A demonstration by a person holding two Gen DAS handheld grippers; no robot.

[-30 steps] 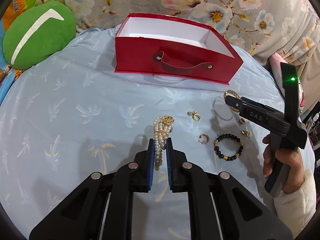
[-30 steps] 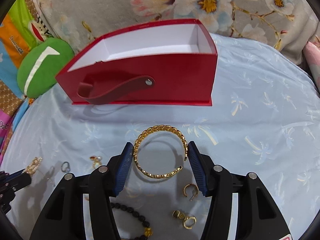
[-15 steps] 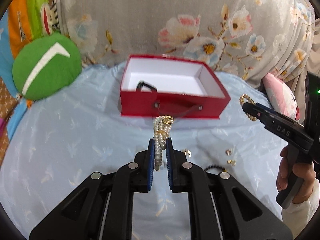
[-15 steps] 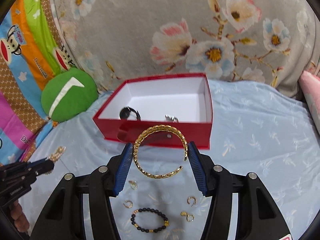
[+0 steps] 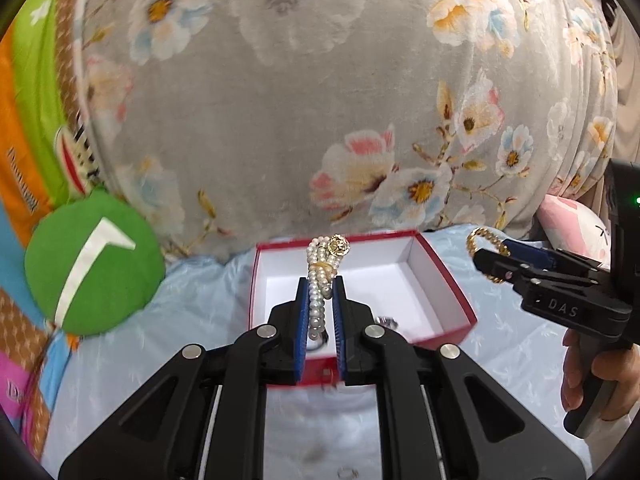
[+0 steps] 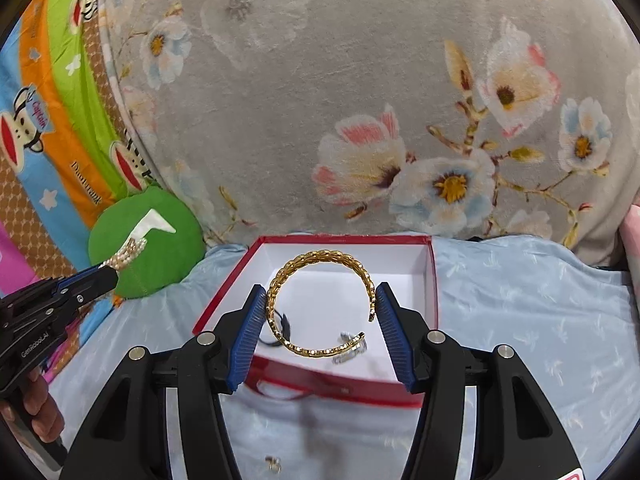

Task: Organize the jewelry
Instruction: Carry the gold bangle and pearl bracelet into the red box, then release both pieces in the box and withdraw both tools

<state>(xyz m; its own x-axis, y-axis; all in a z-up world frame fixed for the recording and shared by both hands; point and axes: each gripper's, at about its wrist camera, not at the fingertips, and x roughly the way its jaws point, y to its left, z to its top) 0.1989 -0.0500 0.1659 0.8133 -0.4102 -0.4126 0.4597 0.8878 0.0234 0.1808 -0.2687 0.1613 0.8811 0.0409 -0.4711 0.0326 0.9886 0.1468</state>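
Note:
My left gripper (image 5: 321, 282) is shut on a pearl bracelet (image 5: 320, 280) with a gold clasp, held in the air in front of the open red box (image 5: 448, 276). My right gripper (image 6: 322, 292) is shut on a gold chain bangle (image 6: 320, 264), held above the red box (image 6: 434, 280). The box has a white inside with a dark ring (image 6: 280, 322) and a silver piece (image 6: 352, 346) on its floor. The right gripper with the bangle (image 5: 486, 240) shows at the right of the left wrist view. The left gripper with the pearls (image 6: 130, 254) shows at the left of the right wrist view.
The box stands on a pale blue cloth (image 6: 540, 300). A grey floral cushion (image 6: 360, 100) rises behind it. A green round pillow (image 5: 92, 264) lies at the left. A small gold earring (image 6: 274, 464) lies on the cloth near me.
Both grippers rose and moved forward towards the red box with their bracelets. The loose jewelry on the cloth dropped out of view below.

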